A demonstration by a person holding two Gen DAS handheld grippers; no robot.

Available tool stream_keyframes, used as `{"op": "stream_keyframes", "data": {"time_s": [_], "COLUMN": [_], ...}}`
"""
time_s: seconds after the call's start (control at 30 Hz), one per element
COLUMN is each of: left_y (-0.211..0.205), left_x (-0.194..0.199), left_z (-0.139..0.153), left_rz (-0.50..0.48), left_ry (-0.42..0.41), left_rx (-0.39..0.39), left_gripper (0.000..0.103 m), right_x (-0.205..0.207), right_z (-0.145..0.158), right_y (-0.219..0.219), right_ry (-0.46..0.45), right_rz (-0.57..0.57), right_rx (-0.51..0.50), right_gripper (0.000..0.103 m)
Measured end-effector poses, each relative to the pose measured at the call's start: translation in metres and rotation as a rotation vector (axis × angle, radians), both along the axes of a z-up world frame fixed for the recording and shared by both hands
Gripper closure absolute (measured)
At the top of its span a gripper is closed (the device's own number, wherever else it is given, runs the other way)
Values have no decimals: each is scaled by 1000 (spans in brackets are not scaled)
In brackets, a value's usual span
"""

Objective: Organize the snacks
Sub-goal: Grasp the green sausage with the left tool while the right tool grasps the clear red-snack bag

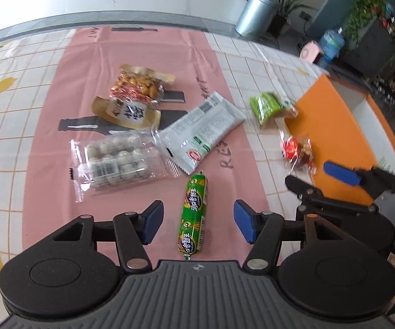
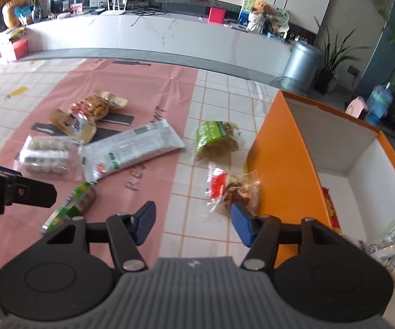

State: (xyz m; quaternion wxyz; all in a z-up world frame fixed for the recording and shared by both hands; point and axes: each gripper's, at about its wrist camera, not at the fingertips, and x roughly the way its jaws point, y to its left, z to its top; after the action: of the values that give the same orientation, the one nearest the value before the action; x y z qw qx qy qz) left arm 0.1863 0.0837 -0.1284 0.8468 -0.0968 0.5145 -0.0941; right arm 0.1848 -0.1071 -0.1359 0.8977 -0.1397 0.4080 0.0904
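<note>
The step in hand looks like a double pick-up: both tongs are poised over loose snacks on the bench [image 1: 19, 63], which is covered by a pale tiled cloth with a pink mat over its middle. The left tongs [image 1: 197, 220] stand open, their blue pads astride the green foil-wrapped sausage stick [image 1: 193, 216] lying on the pink mat near the bench's near edge, with clear gaps on both sides. The right tongs [image 2: 192, 223] are also open with nothing between the pads; the clear packet of red-wrapped sweets and brown dates [image 2: 231, 190] lies just ahead of them, against the outer wall of the open orange cardboard box [image 2: 276, 148], which stands toward the bench's right edge and already holds a few packets. Other snacks remain scattered across the mat. The next move probably calls for the left tongs to drop and close across the sausage, while the right must advance and centre on the packet before closing.
</note>
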Motion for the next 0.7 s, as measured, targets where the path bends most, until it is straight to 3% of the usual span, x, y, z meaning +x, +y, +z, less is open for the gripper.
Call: {"op": "stream_keyframes", "data": {"time_s": [0.17, 0.7], "left_y": [-10, -21], "left_x": [8, 14], "left_z": [-14, -31], "left_rz": [-25, -31], "left_ry": [29, 86], "left_rx": [30, 85], "left_gripper": [37, 42], "right_x": [8, 36], "right_z": [-15, -45], "right_y": [3, 21], "right_ry": [-44, -45], "right_rz": [21, 63], "right_rx": [-118, -259], "right_gripper": [46, 46]}}
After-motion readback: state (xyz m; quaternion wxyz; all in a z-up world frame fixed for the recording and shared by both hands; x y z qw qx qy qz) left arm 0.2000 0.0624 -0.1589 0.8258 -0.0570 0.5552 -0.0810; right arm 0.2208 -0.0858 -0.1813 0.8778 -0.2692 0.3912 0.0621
